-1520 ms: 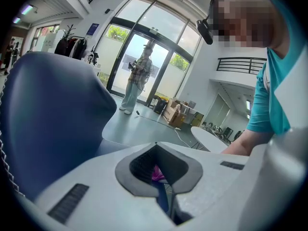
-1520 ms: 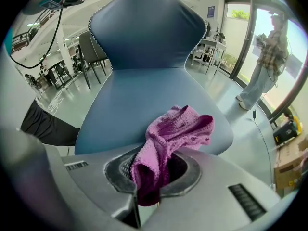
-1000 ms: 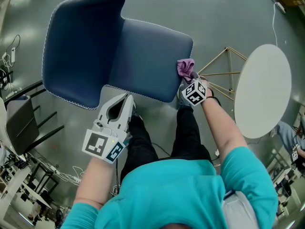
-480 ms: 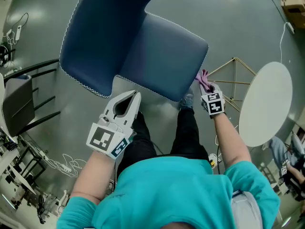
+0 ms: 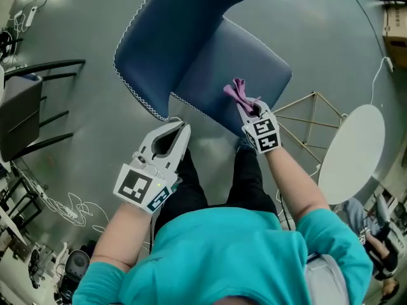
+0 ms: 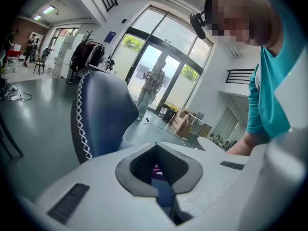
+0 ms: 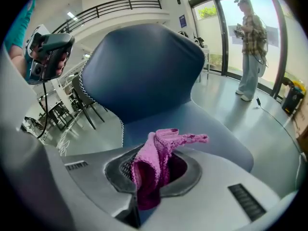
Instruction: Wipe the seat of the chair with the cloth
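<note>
The blue chair has its seat (image 5: 245, 62) in front of me and its white-stitched backrest (image 5: 178, 30) to the left. My right gripper (image 5: 250, 108) is over the seat's near edge, shut on a pink cloth (image 5: 237, 94). The cloth sticks out past the fingertips and lies over the seat. In the right gripper view the cloth (image 7: 156, 165) bunches up from the right gripper (image 7: 154, 150), with the seat (image 7: 211, 124) and backrest (image 7: 144, 66) beyond. My left gripper (image 5: 180, 128) hangs shut and empty just off the chair's near-left edge. The left gripper (image 6: 156, 147) faces the backrest (image 6: 103, 114).
A round white table (image 5: 350, 151) on thin wooden legs (image 5: 305, 110) stands right of the chair. A black chair (image 5: 25, 113) and floor cables (image 5: 63, 208) lie at the left. My legs (image 5: 248, 170) are below the seat edge. A person (image 7: 250, 52) stands by the glass doors.
The right gripper has carried the cloth from off the seat's right corner back left, over the seat's near edge. The left gripper has hardly moved; the head view has shifted.
</note>
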Demonstrator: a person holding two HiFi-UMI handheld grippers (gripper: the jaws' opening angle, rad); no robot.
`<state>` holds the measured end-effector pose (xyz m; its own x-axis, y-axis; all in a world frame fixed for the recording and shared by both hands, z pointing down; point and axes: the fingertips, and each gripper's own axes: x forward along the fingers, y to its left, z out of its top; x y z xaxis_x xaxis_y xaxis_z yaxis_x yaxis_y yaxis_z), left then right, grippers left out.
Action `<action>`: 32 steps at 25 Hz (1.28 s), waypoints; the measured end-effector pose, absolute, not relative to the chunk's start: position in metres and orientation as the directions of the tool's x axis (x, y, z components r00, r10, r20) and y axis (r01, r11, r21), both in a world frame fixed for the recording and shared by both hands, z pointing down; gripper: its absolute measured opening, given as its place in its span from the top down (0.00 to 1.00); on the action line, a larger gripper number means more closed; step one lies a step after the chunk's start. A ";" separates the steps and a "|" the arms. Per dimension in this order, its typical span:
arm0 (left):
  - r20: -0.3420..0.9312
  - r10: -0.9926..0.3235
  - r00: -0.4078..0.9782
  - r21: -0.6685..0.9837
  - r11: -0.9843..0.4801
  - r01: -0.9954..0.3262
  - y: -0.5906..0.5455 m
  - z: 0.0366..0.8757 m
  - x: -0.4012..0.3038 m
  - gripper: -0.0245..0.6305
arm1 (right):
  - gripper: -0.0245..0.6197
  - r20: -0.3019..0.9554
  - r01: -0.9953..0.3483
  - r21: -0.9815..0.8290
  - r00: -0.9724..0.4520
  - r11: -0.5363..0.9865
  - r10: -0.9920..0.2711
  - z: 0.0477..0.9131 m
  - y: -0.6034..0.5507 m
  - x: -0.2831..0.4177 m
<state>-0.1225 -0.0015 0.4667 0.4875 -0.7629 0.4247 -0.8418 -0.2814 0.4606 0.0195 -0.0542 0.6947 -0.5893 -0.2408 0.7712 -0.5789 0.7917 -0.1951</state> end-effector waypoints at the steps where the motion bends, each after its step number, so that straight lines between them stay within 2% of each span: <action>1: 0.422 -0.769 0.481 0.461 -0.275 -0.844 0.003 0.465 -0.131 0.96 | 0.88 0.765 -0.561 -0.198 -0.601 0.804 -0.231 0.695 -0.053 -0.001; 9: 0.426 -0.797 0.429 0.465 -0.214 -0.859 0.041 0.476 -0.200 0.96 | 0.88 0.760 -0.477 -0.141 -0.613 0.868 -0.214 0.729 -0.040 -0.128; 15: 0.435 -0.808 0.397 0.470 -0.172 -0.865 0.066 0.485 -0.239 0.96 | 0.88 0.816 -0.309 -0.047 -0.560 0.950 -0.142 0.770 -0.013 -0.194; 20: 0.442 -0.819 0.366 0.471 -0.136 -0.872 0.078 0.490 -0.260 0.96 | 0.88 0.864 -0.155 0.031 -0.492 0.987 -0.104 0.796 0.000 -0.214; 27: 0.430 -0.832 0.350 0.478 -0.119 -0.870 0.083 0.492 -0.270 0.96 | 0.88 0.907 0.059 0.179 -0.396 0.982 -0.142 0.808 0.013 -0.214; 32: 0.422 -0.835 0.353 0.469 -0.133 -0.873 0.077 0.483 -0.269 0.96 | 0.88 0.915 0.129 0.215 -0.373 0.968 -0.153 0.810 0.022 -0.209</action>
<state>-0.2692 0.0771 0.4832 0.3534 -0.8351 0.4216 -0.8732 -0.1328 0.4689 -0.2087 0.0220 0.8101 -0.3729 -0.1533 0.9151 0.1289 0.9681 0.2147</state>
